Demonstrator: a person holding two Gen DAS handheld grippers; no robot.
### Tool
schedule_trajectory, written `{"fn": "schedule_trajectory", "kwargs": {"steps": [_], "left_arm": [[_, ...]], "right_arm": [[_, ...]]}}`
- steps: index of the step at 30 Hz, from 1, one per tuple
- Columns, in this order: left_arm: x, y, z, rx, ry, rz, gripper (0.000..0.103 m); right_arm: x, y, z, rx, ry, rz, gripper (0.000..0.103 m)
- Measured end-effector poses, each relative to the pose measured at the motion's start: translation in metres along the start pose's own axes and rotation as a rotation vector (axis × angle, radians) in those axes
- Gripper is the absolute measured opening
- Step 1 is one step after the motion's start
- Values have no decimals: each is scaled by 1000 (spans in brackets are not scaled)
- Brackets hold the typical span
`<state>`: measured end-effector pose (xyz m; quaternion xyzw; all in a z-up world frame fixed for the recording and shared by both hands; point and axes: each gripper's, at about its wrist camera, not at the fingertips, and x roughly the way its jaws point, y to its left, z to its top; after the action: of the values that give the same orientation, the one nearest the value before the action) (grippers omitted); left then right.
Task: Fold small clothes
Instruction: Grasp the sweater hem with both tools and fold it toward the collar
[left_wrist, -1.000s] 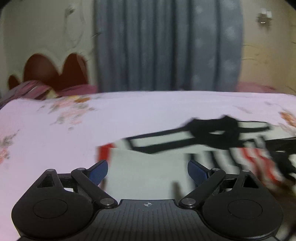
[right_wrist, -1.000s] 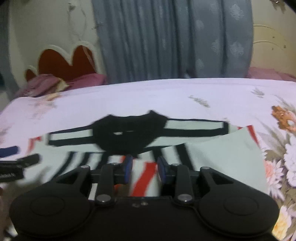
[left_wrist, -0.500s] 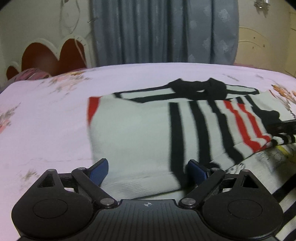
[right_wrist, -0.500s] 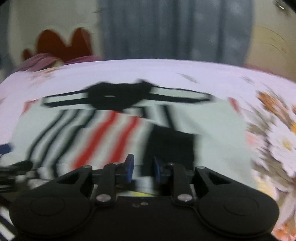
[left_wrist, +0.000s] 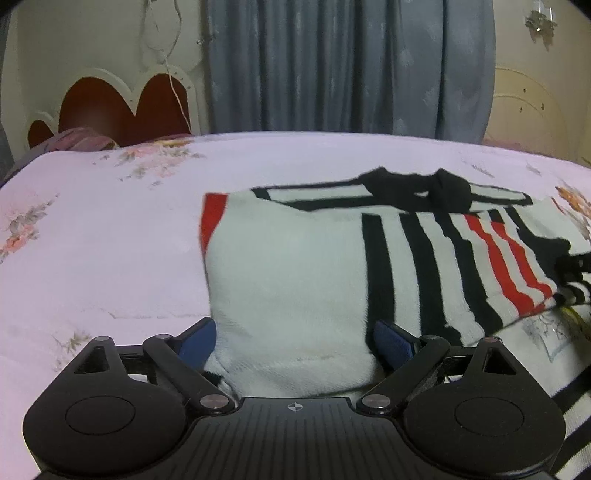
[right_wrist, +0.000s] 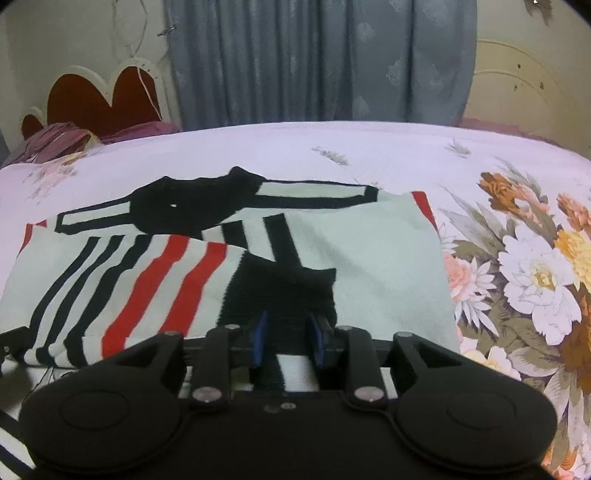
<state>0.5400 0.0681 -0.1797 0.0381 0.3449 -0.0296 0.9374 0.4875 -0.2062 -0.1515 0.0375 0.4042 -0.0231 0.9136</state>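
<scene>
A small white knit garment (left_wrist: 295, 266) with black and red stripes and a black collar (left_wrist: 417, 188) lies on the bed, sleeves folded in. My left gripper (left_wrist: 295, 338) is open, its blue pads on either side of the garment's near white edge, which bulges between them. My right gripper (right_wrist: 288, 336) has its blue pads narrowly apart around the black cuff (right_wrist: 280, 291) of the striped sleeve (right_wrist: 140, 280); whether they pinch it is unclear. The right gripper's tip shows at the right edge of the left wrist view (left_wrist: 576, 266).
The garment rests on a pink floral bedsheet (left_wrist: 110, 229) with large printed flowers (right_wrist: 535, 273) to the right. A heart-shaped headboard (left_wrist: 110, 110), purple pillows (right_wrist: 62, 136) and a grey curtain (left_wrist: 347, 66) stand behind the bed.
Both grippers have come down and back toward the garment's near edge. The striped sleeve has been carried across the garment's front. The left pads now straddle the near edge.
</scene>
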Motion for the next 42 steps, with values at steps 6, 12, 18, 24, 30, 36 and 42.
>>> {"fn": "schedule_trajectory", "kwargs": {"steps": [6,12,18,24,30,36,42], "left_arm": [[21,10,43,37,-57,-12,92],[81,15,92,56,-4,-59,92],[112,24,89,36,57,-61,93],[72,12,76,38,-11,-36,93],[32,5,57,33,-51,-34,93],[-7,7,41,10,-65,-26,93],[-49,7,13,4,-67,12,103]], "right_arm": [[5,-1,20,8,-38,4,24],[46,-14,58,34,-46,-52,26],[82,-33,74,-1,22,-67,30],[43,-33,65,3,-30,-49,34],[9,-28,39,-1,-36,-42,34],[-22,-18,24,5,-40,-11,47],[-52,-13,6,-3,-40,41,49]]}}
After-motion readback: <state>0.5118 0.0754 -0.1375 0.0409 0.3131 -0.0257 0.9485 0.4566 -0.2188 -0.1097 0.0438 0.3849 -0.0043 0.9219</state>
